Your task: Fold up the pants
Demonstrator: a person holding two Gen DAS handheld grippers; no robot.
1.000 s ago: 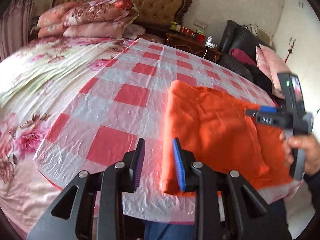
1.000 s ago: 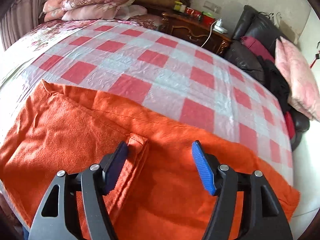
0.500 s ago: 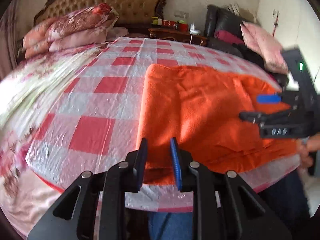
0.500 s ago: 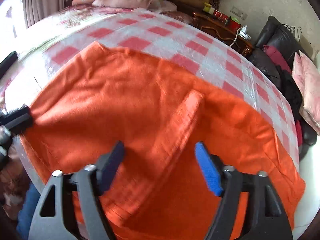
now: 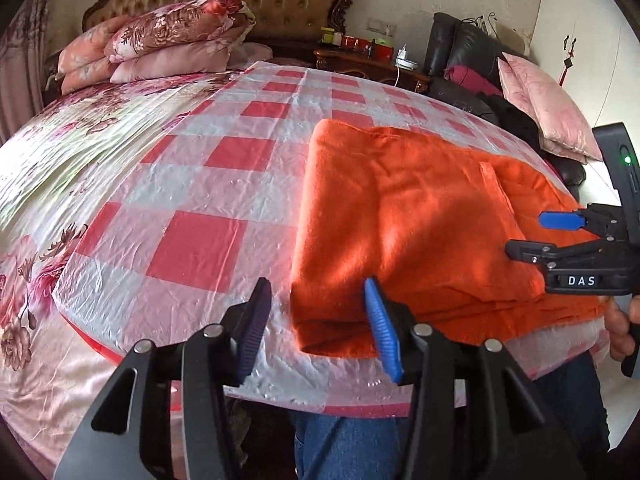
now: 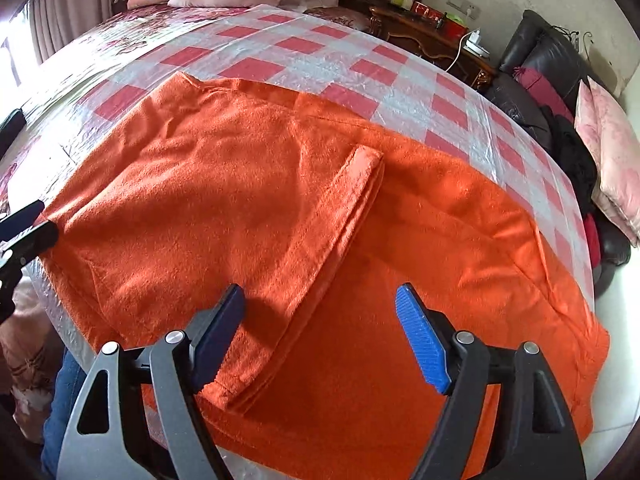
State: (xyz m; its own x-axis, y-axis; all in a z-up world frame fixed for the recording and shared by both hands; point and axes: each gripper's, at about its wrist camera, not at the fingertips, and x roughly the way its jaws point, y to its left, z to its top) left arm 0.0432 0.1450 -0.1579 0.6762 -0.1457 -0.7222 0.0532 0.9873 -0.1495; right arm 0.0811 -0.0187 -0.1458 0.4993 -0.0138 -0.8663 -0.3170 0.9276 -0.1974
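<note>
Jaws on both sides apart and empty. The left gripper (image 5: 320, 328) is parted moderately, straddling the near left corner of the pants (image 5: 408, 232), blue pad over the cloth, dark pad over the bare plastic; can't tell if the pads touch fabric. The right gripper (image 6: 320, 344) is spread wide, hovering above the near edge where the upper layer's hem runs toward the camera.

Pants: orange, fleecy, already doubled over at least once, lying flat on the red-and-white checked plastic cover (image 5: 208, 200) spread over the bed (image 5: 60, 152). The near edge sits close to the cover's front edge; the right end appears to droop past the cover's edge in the right wrist view. A narrow raised flap (image 6: 360, 184) sits mid-cloth.

Handling, my read:
- Light, soft, no stiffness. It will sag from any single pinch, so lift with two spaced grips.
- The nap should give the pads good friction. The plastic underneath looks slick, so the stack may slide if dragged; lift rather than pull.
- Layers can separate. Pinch through the full thickness at an edge, or only the top ply comes up.
- Best holds: the near left corner for the left gripper, and a matching point on the near edge for the right one.
- Nothing fragile. Main risks are a skewed fold or snagging the cover with a pad.
</note>
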